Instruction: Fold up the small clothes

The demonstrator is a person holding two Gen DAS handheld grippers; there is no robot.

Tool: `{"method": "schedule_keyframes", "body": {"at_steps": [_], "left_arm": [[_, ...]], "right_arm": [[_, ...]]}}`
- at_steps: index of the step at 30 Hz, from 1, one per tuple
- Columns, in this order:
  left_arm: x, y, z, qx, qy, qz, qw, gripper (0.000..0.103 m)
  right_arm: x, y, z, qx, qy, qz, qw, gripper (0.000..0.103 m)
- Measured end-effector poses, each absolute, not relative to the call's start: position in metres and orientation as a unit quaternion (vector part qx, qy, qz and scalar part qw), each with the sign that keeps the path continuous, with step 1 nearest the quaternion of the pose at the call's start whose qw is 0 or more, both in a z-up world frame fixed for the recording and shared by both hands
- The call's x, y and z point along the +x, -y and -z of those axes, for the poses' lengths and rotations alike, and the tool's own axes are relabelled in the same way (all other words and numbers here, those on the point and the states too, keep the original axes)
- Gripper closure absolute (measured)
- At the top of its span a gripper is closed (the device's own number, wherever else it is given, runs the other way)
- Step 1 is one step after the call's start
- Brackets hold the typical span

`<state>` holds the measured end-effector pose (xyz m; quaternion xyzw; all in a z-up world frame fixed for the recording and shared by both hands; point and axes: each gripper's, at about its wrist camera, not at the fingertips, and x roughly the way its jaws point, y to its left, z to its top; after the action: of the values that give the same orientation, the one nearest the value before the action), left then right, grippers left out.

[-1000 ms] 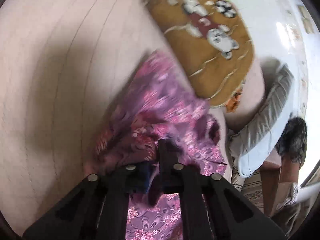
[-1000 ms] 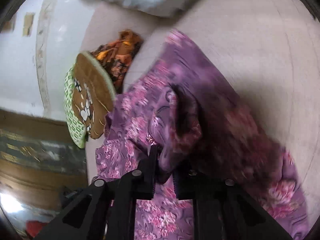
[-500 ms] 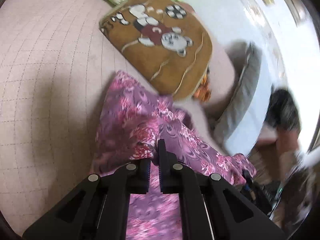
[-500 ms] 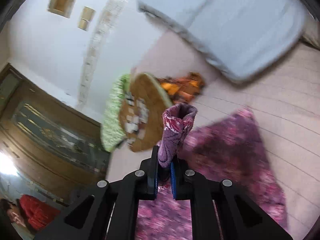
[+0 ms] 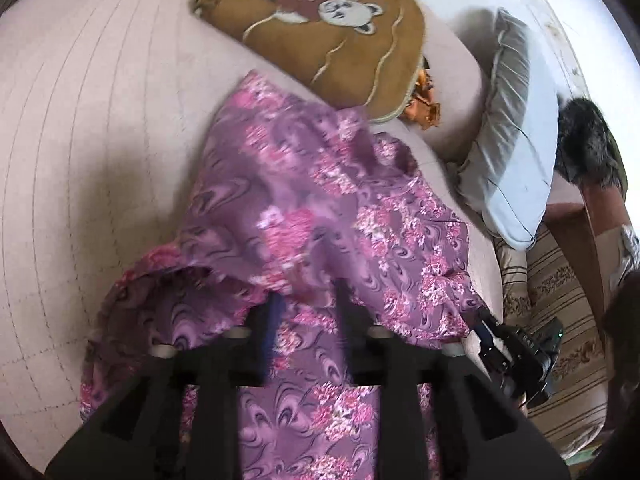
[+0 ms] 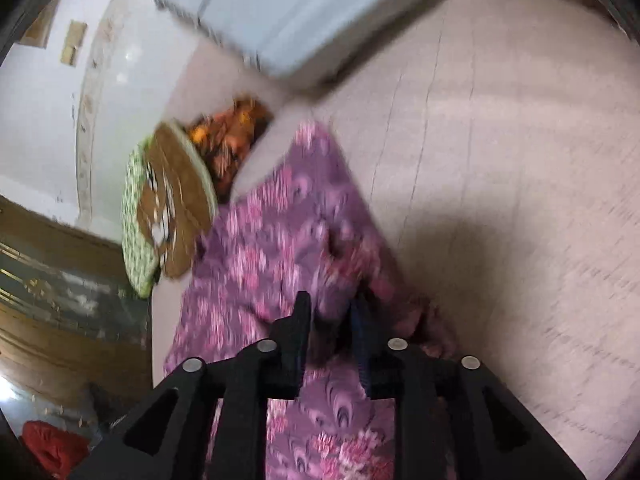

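A purple floral garment [image 5: 304, 200] lies on the pale quilted bed [image 5: 100, 160], its upper layer folded over the lower one. My left gripper [image 5: 306, 300] hovers just over the garment's near fold. Its jaws are opening, with cloth under the gap but not pinched. In the right wrist view the same garment [image 6: 280, 232] stretches away from my right gripper [image 6: 330, 310]. Those jaws are opening too, and the cloth lies loose below them. The right gripper [image 5: 508, 352] also shows at the garment's right corner in the left wrist view.
A brown teddy-bear cushion [image 5: 320, 28] lies beyond the garment, with an orange cloth [image 5: 424, 100] tucked by it. A grey pillow [image 5: 512, 140] is at the right and striped fabric [image 5: 560, 300] below it. The bed [image 6: 520, 160] runs on to the right of the garment.
Both grippers were shut on raised folds of the garment. Their jaws have now parted and the cloth has dropped onto the bed, folded over.
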<state>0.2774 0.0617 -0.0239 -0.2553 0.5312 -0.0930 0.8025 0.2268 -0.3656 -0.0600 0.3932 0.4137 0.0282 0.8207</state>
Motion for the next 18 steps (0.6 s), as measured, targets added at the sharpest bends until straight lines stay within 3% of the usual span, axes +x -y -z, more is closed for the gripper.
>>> {"method": "schedule_keyframes", "body": {"at_steps": [3,7,11,16,17,18], "left_arm": [[0.291,-0.054,0.037,-0.250,-0.554,0.079,0.790,0.065],[0.292,-0.057,0.052,-0.265,-0.568,0.076,0.776,0.065],[0.291,-0.058,0.055,-0.269,-0.567,0.080,0.774,0.065],[0.292,-0.056,0.057,-0.273,-0.566,0.076,0.774,0.065],[0.292,-0.055,0.056,-0.273,-0.566,0.075,0.774,0.065],[0.292,-0.054,0.056,-0.272,-0.566,0.075,0.775,0.065]], "right_arm": [[0.243,0.367,0.055,0.369,-0.431,-0.007,0.823,0.068],[0.235,0.369,0.025,0.318,-0.385,-0.030,0.866,0.067],[0.233,0.357,0.026,0.205,-0.437,-0.055,0.874,0.064],[0.235,0.348,0.038,0.225,-0.450,-0.097,0.859,0.068],[0.241,0.346,0.041,0.228,-0.464,-0.089,0.851,0.073],[0.244,0.346,0.044,0.233,-0.475,-0.086,0.844,0.099]]}}
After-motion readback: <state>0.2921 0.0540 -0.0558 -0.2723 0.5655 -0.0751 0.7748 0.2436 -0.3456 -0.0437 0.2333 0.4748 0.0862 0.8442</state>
